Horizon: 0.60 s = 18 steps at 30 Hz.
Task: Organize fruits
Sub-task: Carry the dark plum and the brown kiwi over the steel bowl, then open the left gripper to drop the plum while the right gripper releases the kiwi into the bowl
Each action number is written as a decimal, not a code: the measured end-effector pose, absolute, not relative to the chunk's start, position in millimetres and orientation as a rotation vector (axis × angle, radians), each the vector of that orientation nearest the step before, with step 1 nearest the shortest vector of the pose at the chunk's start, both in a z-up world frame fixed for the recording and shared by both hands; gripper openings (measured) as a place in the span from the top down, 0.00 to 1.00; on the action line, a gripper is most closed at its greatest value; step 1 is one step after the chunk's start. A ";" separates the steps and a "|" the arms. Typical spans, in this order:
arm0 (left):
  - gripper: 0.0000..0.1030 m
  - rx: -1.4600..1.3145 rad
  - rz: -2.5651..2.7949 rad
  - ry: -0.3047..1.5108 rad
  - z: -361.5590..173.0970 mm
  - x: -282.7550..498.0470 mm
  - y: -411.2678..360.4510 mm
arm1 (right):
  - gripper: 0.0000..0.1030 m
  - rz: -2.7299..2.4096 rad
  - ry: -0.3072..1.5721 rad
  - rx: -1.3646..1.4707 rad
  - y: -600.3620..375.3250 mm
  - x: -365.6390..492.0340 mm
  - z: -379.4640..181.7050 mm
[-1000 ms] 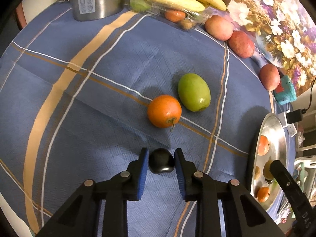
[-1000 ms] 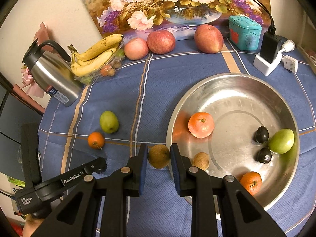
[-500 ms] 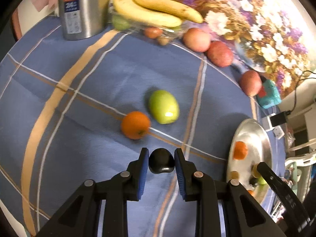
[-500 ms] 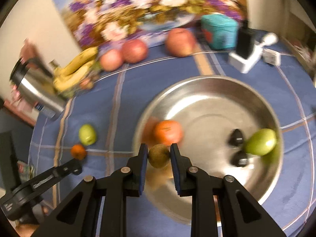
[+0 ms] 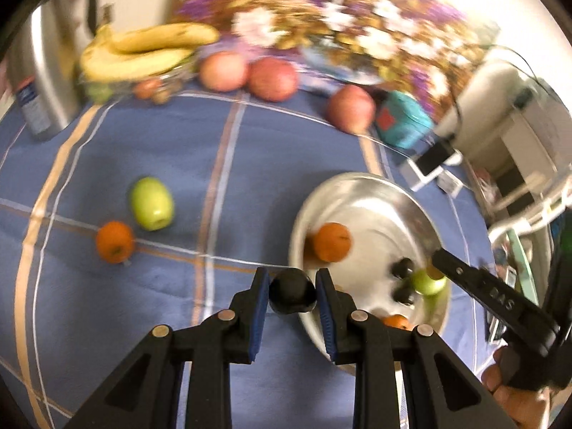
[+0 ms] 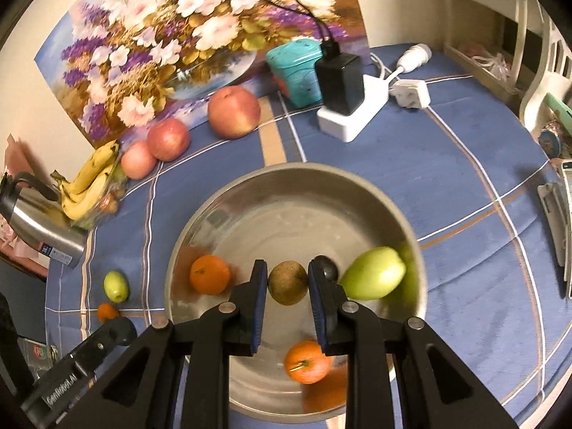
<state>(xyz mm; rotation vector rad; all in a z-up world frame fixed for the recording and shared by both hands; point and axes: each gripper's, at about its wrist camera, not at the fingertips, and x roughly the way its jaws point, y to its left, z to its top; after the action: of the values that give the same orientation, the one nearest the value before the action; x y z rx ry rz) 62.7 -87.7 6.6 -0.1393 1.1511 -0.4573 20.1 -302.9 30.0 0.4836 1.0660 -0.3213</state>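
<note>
Item: brown fruit [image 6: 288,283], clamped in the right gripper [image 6: 288,282] over the steel bowl [image 6: 200,221]; dark fruit [image 5: 292,294] pinched in the left gripper [image 5: 292,295] at the bowl's near rim. Advice: lower each into bare steel before releasing, clear of fruit already inside. Left view blurred; bowl's near wall hidden.

2 oranges [image 6: 210,274] in bowl [image 6: 250,193], bananas [image 6: 89,178] behind-left
</note>
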 end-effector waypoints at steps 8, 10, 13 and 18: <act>0.72 -0.053 -0.541 1.099 8.4 53.2 -118.4 | 0.76 -0.322 1.064 0.485 -308.5 17.1 31.4; 0.72 -0.043 -0.549 1.085 7.5 51.8 -121.0 | 0.76 -0.313 1.068 0.485 -306.9 17.9 30.8; 0.72 -0.025 -0.559 1.074 4.2 52.7 -126.7 | 0.76 -0.295 1.074 0.491 -303.8 19.7 29.5; 0.72 -0.001 -0.564 1.058 -0.3 53.3 -132.5 | 0.76 -0.271 1.101 0.471 -295.6 24.3 24.1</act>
<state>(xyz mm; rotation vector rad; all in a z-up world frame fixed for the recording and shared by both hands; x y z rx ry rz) 53.3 -132.5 -0.3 -0.0014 1.0575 -0.5644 24.3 -295.7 24.1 0.4715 1.1006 -0.2708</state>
